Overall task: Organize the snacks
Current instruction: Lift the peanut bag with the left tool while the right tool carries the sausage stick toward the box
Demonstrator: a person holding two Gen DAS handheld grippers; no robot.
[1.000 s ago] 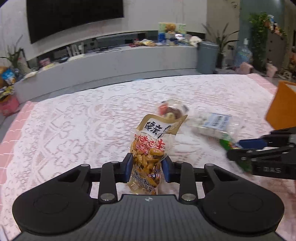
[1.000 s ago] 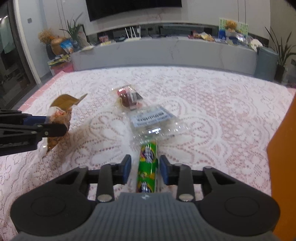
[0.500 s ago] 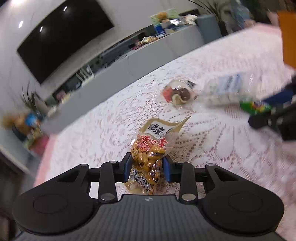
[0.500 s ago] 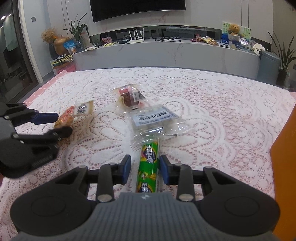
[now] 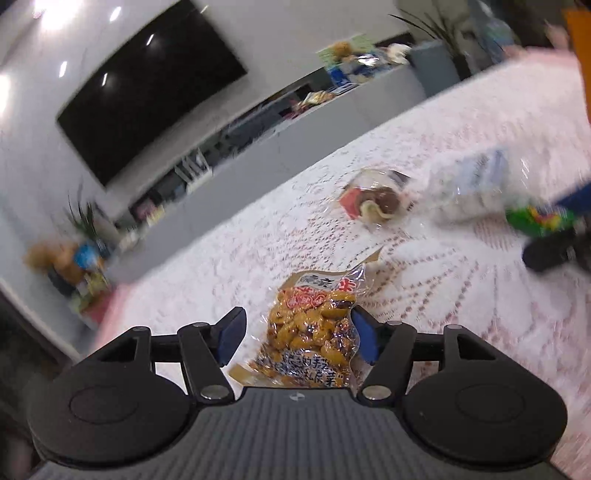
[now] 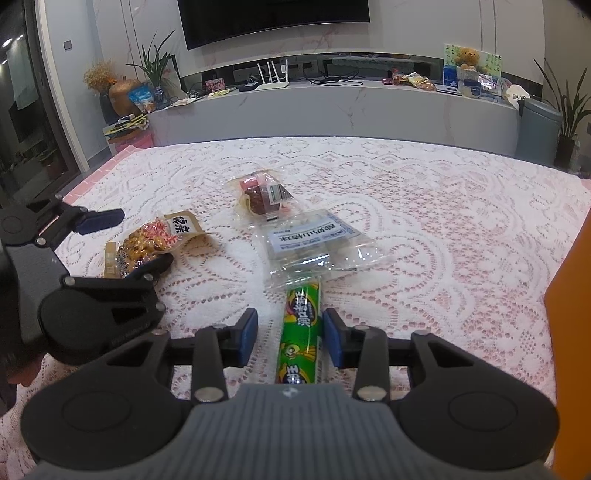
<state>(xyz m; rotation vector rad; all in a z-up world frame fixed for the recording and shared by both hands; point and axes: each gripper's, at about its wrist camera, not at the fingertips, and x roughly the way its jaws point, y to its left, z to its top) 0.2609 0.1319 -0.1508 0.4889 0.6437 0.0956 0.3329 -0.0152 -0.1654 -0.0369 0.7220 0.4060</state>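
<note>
The left wrist view is motion-blurred, and the orange box (image 6: 570, 332) is cut off at the edge.

Setting: home living room. Evidence: large wall-mounted television (image 6: 273, 18); long low media console (image 6: 332, 107) below, carrying router (image 6: 272, 79), cables, teddy bear (image 6: 467, 59), loose packets. Potted plants (image 6: 157, 70) at both ends. Grey bin (image 6: 537, 125) right. Foreground table under white lace tablecloth (image 6: 443, 229).

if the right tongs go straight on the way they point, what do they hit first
Probably the clear packet with the white label, lying just past the green sausage stick that already sits between the right tongs. Depth is hard to judge.
</note>
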